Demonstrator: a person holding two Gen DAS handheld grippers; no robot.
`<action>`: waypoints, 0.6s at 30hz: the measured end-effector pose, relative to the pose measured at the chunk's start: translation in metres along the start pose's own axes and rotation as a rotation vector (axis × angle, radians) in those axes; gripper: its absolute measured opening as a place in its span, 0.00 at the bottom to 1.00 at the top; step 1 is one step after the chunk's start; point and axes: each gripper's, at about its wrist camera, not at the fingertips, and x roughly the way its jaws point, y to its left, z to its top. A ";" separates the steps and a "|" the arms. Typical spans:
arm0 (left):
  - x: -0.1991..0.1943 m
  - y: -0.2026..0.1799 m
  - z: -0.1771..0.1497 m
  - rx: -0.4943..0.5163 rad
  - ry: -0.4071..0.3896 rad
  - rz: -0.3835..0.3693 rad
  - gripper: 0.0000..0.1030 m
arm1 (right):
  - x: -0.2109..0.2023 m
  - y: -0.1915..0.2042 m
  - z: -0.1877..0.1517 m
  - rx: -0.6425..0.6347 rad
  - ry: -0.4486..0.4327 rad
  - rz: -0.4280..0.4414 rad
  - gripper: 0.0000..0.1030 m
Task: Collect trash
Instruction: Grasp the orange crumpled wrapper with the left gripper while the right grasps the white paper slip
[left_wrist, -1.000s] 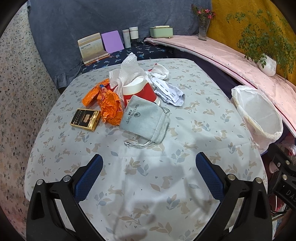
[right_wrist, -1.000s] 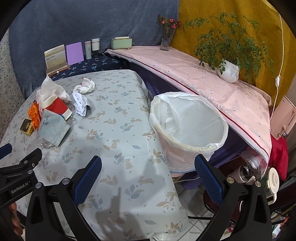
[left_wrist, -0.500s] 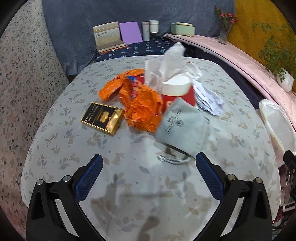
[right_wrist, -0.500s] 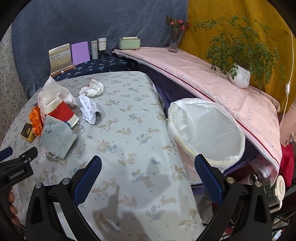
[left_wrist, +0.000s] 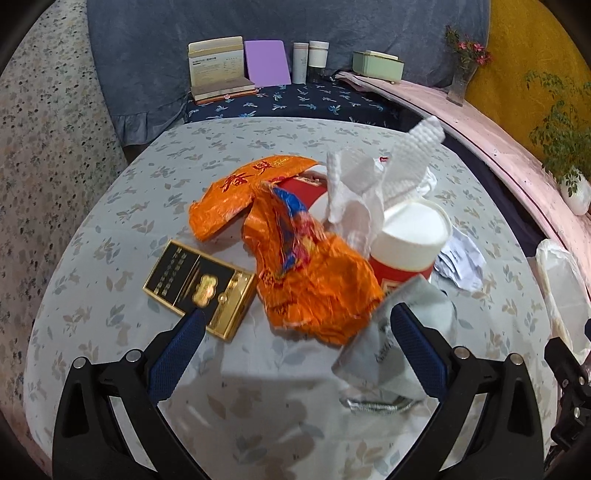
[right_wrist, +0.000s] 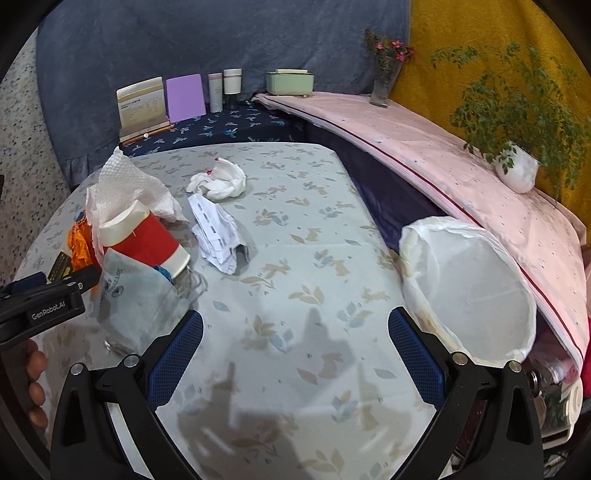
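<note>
A pile of trash lies on the floral tablecloth: crumpled orange wrappers (left_wrist: 310, 273), a black-and-gold box (left_wrist: 201, 282), a red paper cup (left_wrist: 406, 251) on its side with a paper towel (left_wrist: 373, 184), and a grey drawstring pouch (left_wrist: 402, 332). My left gripper (left_wrist: 295, 325) is open, low over the table, its fingertips straddling the orange wrapper's near edge. The right wrist view adds a folded receipt (right_wrist: 218, 232) and a wadded tissue (right_wrist: 219, 181). My right gripper (right_wrist: 295, 332) is open over bare cloth, left of the white-lined bin (right_wrist: 469, 288).
The bin stands just off the table's right edge (right_wrist: 376, 236). Behind the table sit a book stand (left_wrist: 218, 70), a purple card, two bottles and a green box (left_wrist: 376, 64). A pink-covered ledge (right_wrist: 443, 147) carries a vase and a potted plant (right_wrist: 517, 166). A hand (right_wrist: 35, 384) holds the left tool.
My left gripper has swung left and pushed in close to the orange wrappers and the box. My right gripper has moved forward over the table, the bin now nearer on its right.
</note>
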 end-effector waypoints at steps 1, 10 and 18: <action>0.003 0.001 0.003 0.001 0.000 -0.011 0.91 | 0.003 0.003 0.003 -0.001 -0.001 0.005 0.93; 0.017 0.007 0.013 0.010 0.024 -0.118 0.53 | 0.043 0.027 0.034 -0.016 0.003 0.061 0.92; 0.014 0.010 0.011 0.018 0.020 -0.163 0.30 | 0.078 0.048 0.054 -0.053 0.023 0.074 0.76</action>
